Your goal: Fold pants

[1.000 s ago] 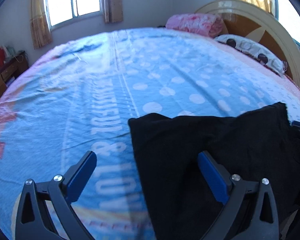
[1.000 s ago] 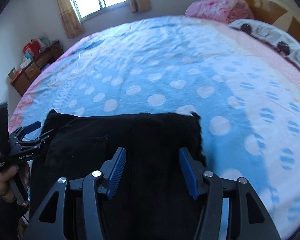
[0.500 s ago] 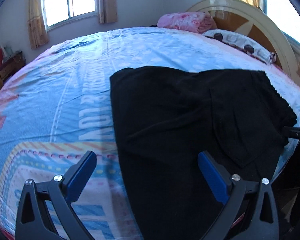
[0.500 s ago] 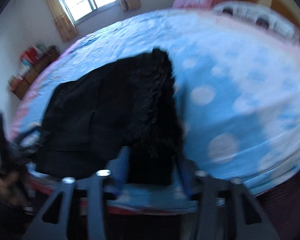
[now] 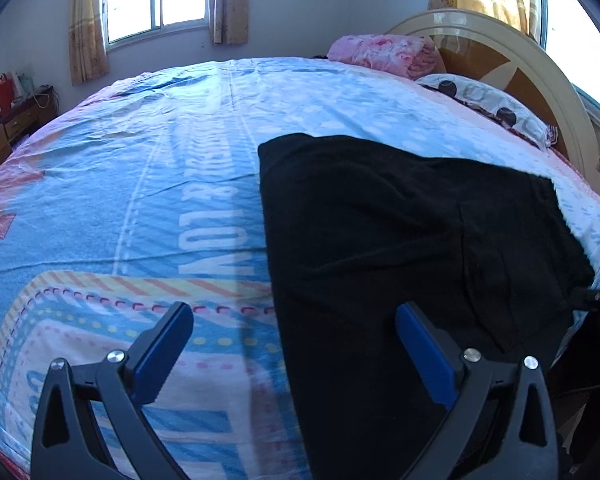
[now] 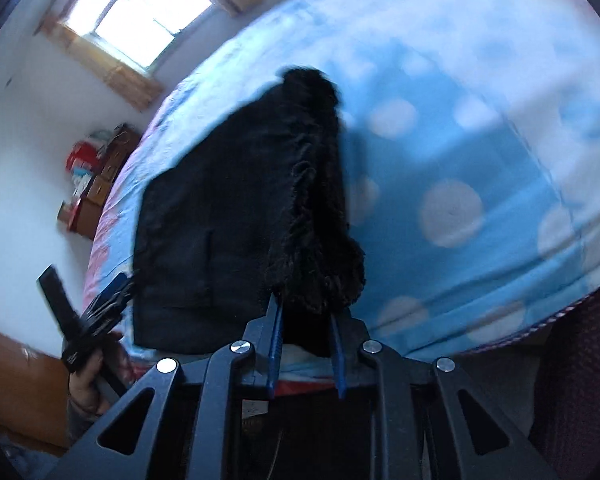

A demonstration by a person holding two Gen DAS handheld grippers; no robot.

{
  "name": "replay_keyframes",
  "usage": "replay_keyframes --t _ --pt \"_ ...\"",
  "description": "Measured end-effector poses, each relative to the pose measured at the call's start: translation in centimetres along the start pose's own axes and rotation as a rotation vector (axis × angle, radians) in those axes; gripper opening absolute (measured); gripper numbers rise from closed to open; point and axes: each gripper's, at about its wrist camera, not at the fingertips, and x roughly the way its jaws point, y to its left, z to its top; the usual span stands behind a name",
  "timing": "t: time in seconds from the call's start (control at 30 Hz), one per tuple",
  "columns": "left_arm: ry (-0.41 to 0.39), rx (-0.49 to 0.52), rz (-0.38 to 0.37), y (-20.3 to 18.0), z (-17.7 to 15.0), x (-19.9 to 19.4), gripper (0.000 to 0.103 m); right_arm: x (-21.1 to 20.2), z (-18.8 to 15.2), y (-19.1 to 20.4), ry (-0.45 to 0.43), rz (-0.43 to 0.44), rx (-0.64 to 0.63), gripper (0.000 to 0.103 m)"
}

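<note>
Black pants point(image 5: 400, 240) lie spread on the blue dotted bedspread, reaching over the near edge of the bed. My left gripper point(image 5: 294, 344) is open and empty, with its right finger over the pants' near part and its left finger over the bedspread. My right gripper point(image 6: 306, 320) is shut on the fuzzy edge of the pants point(image 6: 316, 240) at the bed's edge. The left gripper also shows in the right wrist view point(image 6: 100, 308), held in a hand at the pants' far corner.
The bed point(image 5: 120, 200) fills both views. A pink folded blanket point(image 5: 384, 54) and a spotted pillow point(image 5: 488, 104) lie by the wooden headboard point(image 5: 540, 76). A wooden cabinet point(image 5: 8, 128) stands at the far left under a window.
My right gripper closed on the pants' edge and pulled back to the bed's edge, tilting. My left gripper stayed open and drew back, so more of the pants shows.
</note>
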Motion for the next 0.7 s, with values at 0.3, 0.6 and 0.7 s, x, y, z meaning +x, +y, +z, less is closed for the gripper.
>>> replay_keyframes --t 0.3,0.6,0.7 --pt "-0.093 0.102 0.086 0.2 5.1 -0.6 0.103 -4.8 1.0 4.4 -0.211 -0.312 -0.190 0.057" --pt "-0.029 0.045 0.110 1.9 4.5 -0.2 0.103 0.2 5.7 17.1 -0.151 -0.059 -0.495 0.057" --pt "-0.016 -0.008 0.065 2.1 1.3 -1.6 0.103 6.2 8.4 21.4 -0.009 0.040 -0.547 0.057"
